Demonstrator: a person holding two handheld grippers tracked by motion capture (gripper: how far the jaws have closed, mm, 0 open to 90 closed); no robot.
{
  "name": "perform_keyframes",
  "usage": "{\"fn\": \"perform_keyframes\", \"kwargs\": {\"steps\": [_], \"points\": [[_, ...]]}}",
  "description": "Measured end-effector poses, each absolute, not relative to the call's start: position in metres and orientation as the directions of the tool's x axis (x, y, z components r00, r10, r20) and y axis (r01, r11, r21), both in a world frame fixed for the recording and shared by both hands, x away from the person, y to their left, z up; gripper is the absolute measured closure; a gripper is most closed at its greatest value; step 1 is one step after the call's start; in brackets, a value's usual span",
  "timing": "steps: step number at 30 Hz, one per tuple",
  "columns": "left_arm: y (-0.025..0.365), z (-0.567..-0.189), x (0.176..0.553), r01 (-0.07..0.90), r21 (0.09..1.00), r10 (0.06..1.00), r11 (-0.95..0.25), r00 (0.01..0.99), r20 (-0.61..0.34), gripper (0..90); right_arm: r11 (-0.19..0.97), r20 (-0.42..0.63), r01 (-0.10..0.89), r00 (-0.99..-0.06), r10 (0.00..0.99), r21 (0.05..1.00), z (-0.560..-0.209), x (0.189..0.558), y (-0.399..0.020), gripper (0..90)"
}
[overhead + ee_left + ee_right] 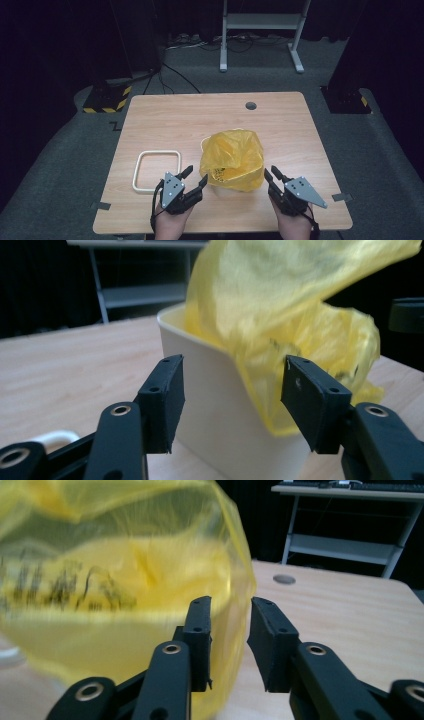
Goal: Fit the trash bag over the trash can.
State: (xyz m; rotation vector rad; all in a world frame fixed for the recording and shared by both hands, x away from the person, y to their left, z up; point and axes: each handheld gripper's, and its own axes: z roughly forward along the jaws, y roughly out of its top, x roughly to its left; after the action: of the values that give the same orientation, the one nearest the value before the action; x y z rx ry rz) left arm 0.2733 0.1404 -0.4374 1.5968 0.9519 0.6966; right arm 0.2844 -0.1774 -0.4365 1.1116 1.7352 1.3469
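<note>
Yellow bag going into the white bin, roughly halfway imo

High view: yellow bag (232, 159) sits puffed up over the white bin (226, 190) mid worktop (165, 117), white square frame (155, 171) lying just to its left; left gripper (194, 177) and right gripper (270, 174) flank it, neither touching afaict. Left gripper view: jaws apart w/ nothing pinched, bin wall (220, 405) straight ahead, bag (280, 315) draped over one rim only. Right gripper view: jaws narrowly apart, bag edge (150, 580) at the gap but not clamped. So bag's in; still gotta spread it round the rim, prob then fit the frame.
</note>
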Motion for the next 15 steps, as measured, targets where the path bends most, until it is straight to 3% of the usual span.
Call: {"fn": "perform_keyframes", "kwargs": {"steps": [5, 9, 12, 15], "points": [[0.132, -0.42, 0.288, 0.167, 0.982, 0.849, -0.092, 0.528, -0.01, 46.3, 0.085, 0.021, 0.237, -0.411, 0.911, 0.968, -0.424, 0.309, -0.166, 67.6], [0.141, -0.424, 0.313, 0.205, 0.976, 0.877, -0.078, 0.479, -0.031, 73.6, 0.1, 0.032, 0.289, -0.419, 0.908, 0.952, -0.43, 0.32, -0.156, 68.0], [0.161, -0.441, 0.337, 0.318, 0.948, 0.913, -0.032, 0.394, -0.101, 77.9, 0.111, 0.018, 0.283, -0.419, 0.908, 0.953, -0.432, 0.319, -0.155, 68.6], [0.164, -0.453, 0.339, 0.352, 0.935, 0.916, -0.043, 0.387, -0.104, 74.3, 0.113, 0.018, 0.284, -0.421, 0.907, 0.952, -0.432, 0.32, -0.156, 68.7]]}}
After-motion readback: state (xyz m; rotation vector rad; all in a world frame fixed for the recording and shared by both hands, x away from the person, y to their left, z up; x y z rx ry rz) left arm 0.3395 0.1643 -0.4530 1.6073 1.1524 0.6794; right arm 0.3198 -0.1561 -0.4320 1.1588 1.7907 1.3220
